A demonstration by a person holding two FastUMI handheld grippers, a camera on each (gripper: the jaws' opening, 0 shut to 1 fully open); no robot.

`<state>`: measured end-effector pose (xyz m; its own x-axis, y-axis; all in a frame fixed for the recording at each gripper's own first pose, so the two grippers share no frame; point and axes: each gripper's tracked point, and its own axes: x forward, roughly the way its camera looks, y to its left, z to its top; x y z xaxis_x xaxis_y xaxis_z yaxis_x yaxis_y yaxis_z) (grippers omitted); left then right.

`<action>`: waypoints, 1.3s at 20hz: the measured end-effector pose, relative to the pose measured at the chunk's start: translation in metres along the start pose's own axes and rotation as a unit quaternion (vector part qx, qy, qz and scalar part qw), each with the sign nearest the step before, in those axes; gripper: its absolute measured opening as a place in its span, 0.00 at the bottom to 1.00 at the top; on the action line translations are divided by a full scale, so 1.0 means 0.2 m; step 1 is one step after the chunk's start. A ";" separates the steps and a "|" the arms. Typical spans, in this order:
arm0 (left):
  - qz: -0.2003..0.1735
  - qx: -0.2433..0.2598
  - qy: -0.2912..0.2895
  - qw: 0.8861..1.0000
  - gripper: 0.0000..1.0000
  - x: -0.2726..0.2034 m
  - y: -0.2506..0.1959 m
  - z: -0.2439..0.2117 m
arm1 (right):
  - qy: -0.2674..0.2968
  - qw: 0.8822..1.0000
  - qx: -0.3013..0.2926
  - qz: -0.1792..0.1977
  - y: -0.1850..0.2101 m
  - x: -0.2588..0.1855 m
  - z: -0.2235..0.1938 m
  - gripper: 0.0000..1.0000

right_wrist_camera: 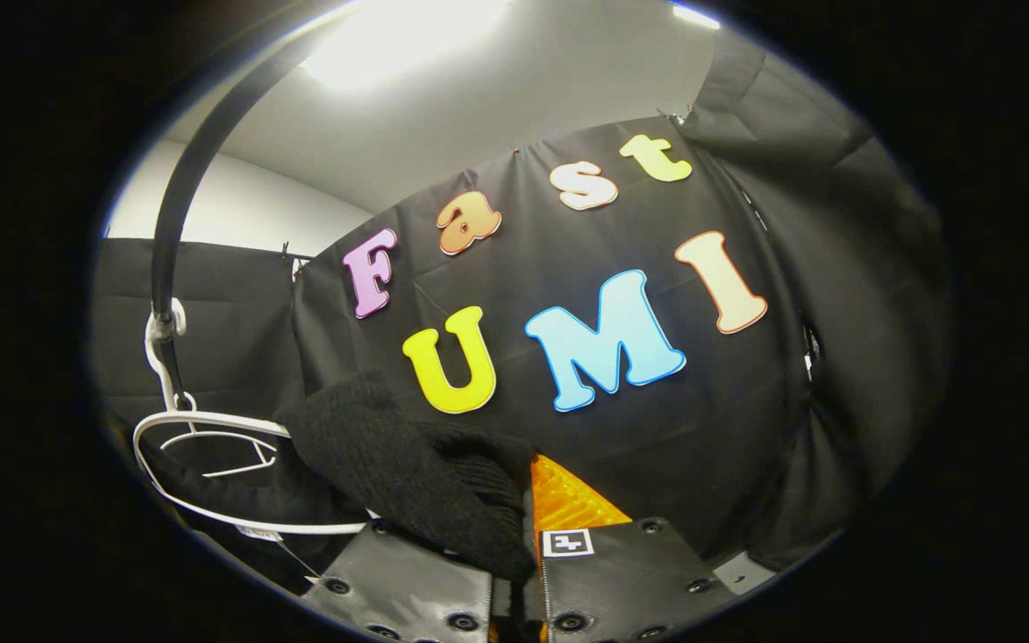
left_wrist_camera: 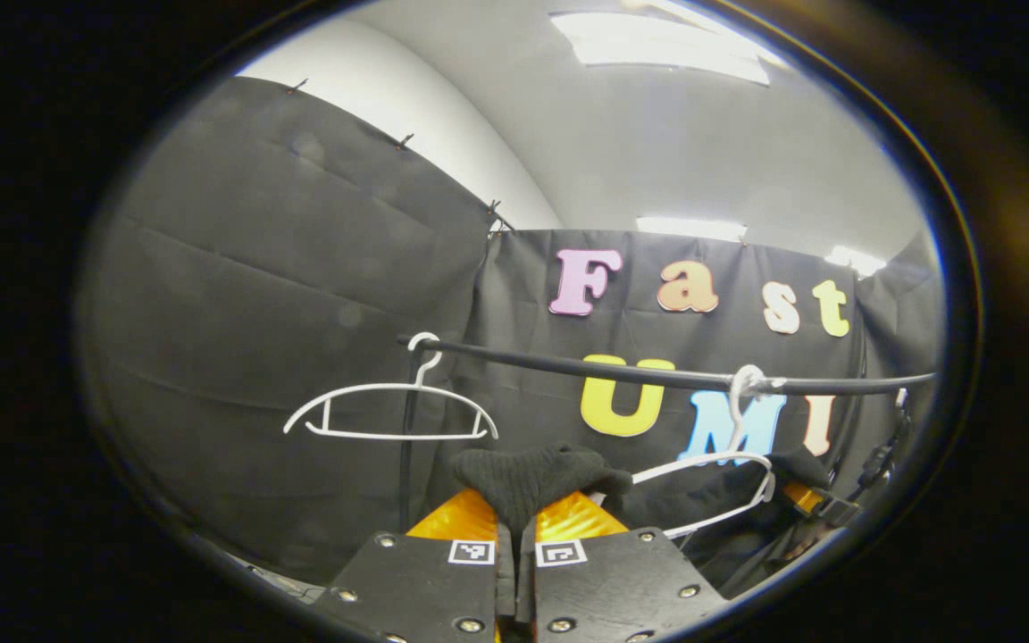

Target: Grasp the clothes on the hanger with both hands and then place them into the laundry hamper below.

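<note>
Black knit garment [left_wrist_camera: 532, 482] is pinched in both the left tool [left_wrist_camera: 514, 527] and right tool [right_wrist_camera: 514, 536], beside a white hanger [right_wrist_camera: 211, 464].

Black knitted garment [right_wrist_camera: 407, 473] pinched between the right gripper's [right_wrist_camera: 514, 536] fingers, white plastic hanger [right_wrist_camera: 211, 446] left, on curved black rail [right_wrist_camera: 184, 187]

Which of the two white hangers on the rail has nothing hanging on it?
The left hanger, near the rail's end, is bare. The right hanger has the black garment against it.
</note>
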<state>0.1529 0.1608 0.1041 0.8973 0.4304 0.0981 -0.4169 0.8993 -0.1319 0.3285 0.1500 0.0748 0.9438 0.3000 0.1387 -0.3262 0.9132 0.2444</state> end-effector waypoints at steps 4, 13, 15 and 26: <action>-0.008 0.000 0.013 1.000 0.02 0.08 0.08 -0.07 | -0.017 1.000 -0.007 -0.024 -0.08 -0.02 0.02 0.09; -0.017 0.006 0.065 0.998 0.02 0.12 0.19 -0.40 | -0.002 0.997 -0.044 -0.063 -0.21 0.03 -0.14 0.09; -0.018 0.010 0.077 0.997 0.02 0.13 0.21 -0.47 | 0.004 0.996 -0.062 -0.064 -0.24 0.01 -0.19 0.09; -0.012 -0.006 0.137 0.990 0.02 -0.05 0.17 -0.74 | 0.057 0.993 -0.067 -0.073 -0.38 -0.10 -0.38 0.09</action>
<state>0.1506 0.1755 -0.0483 0.9134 0.3699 -0.1702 -0.3945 0.9074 -0.1448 0.3395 0.0957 -0.0203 0.9829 0.1841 -0.0010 -0.1826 0.9754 0.1237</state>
